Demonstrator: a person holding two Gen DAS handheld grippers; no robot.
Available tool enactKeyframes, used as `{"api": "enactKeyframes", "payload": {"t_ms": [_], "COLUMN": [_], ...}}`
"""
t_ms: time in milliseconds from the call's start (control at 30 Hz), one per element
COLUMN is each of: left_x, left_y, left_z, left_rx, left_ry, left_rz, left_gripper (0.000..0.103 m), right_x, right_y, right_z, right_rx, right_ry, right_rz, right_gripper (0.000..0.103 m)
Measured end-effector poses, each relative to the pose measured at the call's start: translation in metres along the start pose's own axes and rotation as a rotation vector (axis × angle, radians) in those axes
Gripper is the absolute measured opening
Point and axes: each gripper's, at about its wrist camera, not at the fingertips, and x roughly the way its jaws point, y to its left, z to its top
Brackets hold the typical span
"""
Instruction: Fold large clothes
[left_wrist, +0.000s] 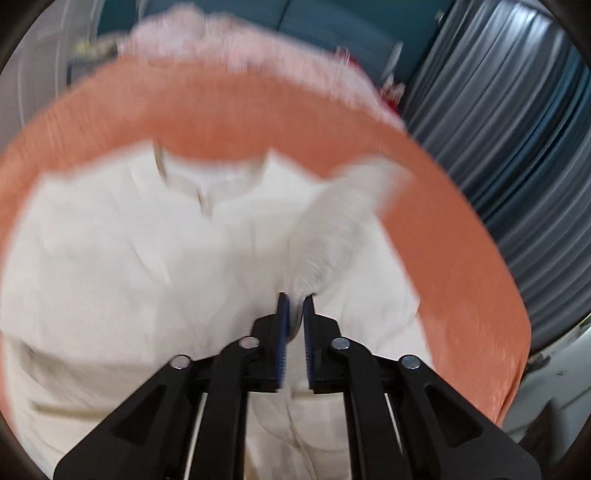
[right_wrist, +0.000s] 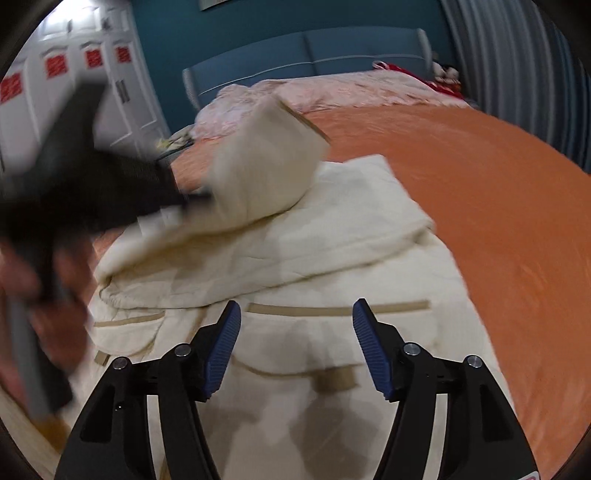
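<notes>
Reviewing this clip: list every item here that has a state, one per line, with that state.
left gripper: shut on the sleeve.
right gripper: open, holding nothing, above the coat.
cream coat: lying flat on the bed, partly folded.
sleeve: lifted off the coat, being carried across it.
orange bedspread: spread over the bed, under the coat.
pink quilt: bunched at the head of the bed.

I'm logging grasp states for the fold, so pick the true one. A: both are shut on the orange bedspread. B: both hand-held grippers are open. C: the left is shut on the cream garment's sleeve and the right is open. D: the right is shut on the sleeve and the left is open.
C: the left hand-held gripper pinches the sleeve of the cream garment, while the right hand-held gripper is spread with nothing between its pads.
</notes>
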Motion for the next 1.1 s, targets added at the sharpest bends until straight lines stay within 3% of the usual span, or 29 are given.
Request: {"api": "enactKeyframes", "payload": {"t_ms": [67, 167, 233, 267, 300, 367, 433, 500, 600, 767, 833, 900, 967, 1100], "left_x": [0.015, 0.002, -0.020, -0.032, -0.045, -0.070, -0.084, -0.089, -0.090, -0.088, -0.084, -0.078, -0.075, -0.076], "left_y": [0.008, 0.030, 0.049, 0.063, 0.071, 0.100, 0.132, 0.154, 0.190, 0.246, 0.263, 0.275, 0.281, 0.290], "left_z": [-0.015, -0.024, -0.030, -0.030, -0.031, -0.041, -0.043, -0.046, -0.050, -0.055, -0.054, -0.051, -0.047, -0.042], "left_rx": [-0.056, -0.127, -0.170, -0.203, -0.234, -0.322, -0.417, -0.476, -0.544, -0.740, -0.802, -0.848, -0.870, -0.901], "left_ry": [0.046, 0.028, -0.005, -0.047, -0.093, -0.182, -0.198, -0.199, -0.189, -0.226, -0.242, -0.253, -0.250, -0.261], "left_rz": [-0.011, -0.090, -0.127, -0.136, -0.125, -0.112, -0.145, -0.114, -0.050, -0.136, -0.155, -0.174, -0.162, -0.137], "left_gripper": [0.012, 0.017, 0.037, 0.065, 0.081, 0.086, 0.086, 0.086, 0.086, 0.084, 0.080, 0.071, 0.066, 0.063], "right_x": [-0.001, 0.001, 0.006, 0.010, 0.014, 0.018, 0.023, 0.026, 0.039, 0.056, 0.063, 0.067, 0.061, 0.033], "right_y": [-0.013, -0.026, -0.033, -0.036, -0.039, -0.046, -0.048, -0.043, -0.036, -0.037, -0.030, -0.020, -0.014, -0.002], "right_z": [0.003, 0.014, 0.025, 0.031, 0.037, 0.047, 0.055, 0.056, 0.052, 0.038, 0.039, 0.048, 0.062, 0.116], "right_rx": [0.052, 0.112, 0.145, 0.167, 0.199, 0.270, 0.327, 0.330, 0.296, 0.304, 0.266, 0.219, 0.188, 0.083], "right_ry": [0.002, -0.005, -0.001, 0.000, 0.002, 0.004, 0.004, 0.007, 0.052, 0.106, 0.116, 0.133, 0.110, -0.009], "right_rz": [0.011, 0.026, 0.038, 0.047, 0.064, 0.109, 0.154, 0.155, 0.081, 0.064, 0.051, 0.031, 0.039, 0.042], "right_gripper": [0.066, 0.070, 0.073, 0.073, 0.073, 0.073, 0.073, 0.077, 0.077, 0.075, 0.051, 0.015, 0.003, 0.002]}}
